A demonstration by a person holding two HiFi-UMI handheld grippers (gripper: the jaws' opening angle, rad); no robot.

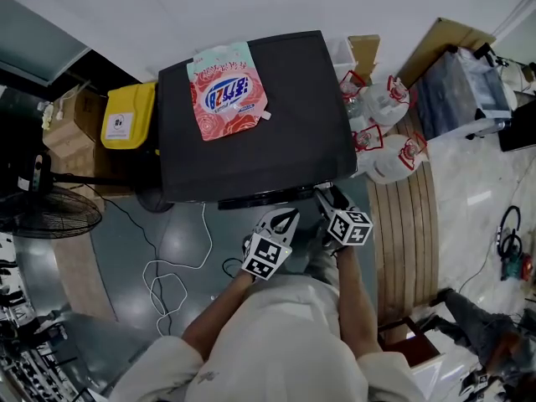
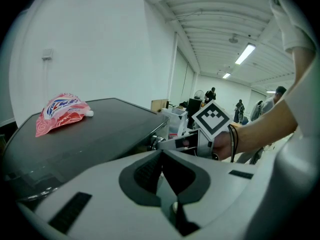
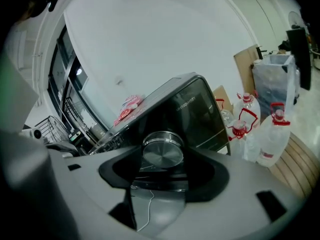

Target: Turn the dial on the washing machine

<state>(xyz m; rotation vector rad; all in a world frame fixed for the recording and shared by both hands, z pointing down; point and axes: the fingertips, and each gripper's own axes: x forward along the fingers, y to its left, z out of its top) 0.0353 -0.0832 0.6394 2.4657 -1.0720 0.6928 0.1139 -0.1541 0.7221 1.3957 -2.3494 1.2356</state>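
The black washing machine [image 1: 251, 132] is seen from above, with a pink detergent pouch [image 1: 228, 90] lying on its lid. My right gripper [image 1: 325, 199] reaches the front panel at the machine's right end. In the right gripper view the round silver dial [image 3: 162, 154] sits between its two jaws, which are closed against its sides. The left gripper view shows that dial [image 2: 155, 140] from the side, under the lid's edge. My left gripper [image 1: 287, 216] hangs just in front of the machine, left of the right one. Its jaws [image 2: 162, 171] are shut with nothing between them.
A yellow container [image 1: 128, 115] stands left of the machine and a floor fan [image 1: 46, 212] further left. Water jugs [image 1: 389, 153] crowd the machine's right side, beside a wooden platform [image 1: 410, 216]. A white cable [image 1: 167, 275] loops on the floor in front.
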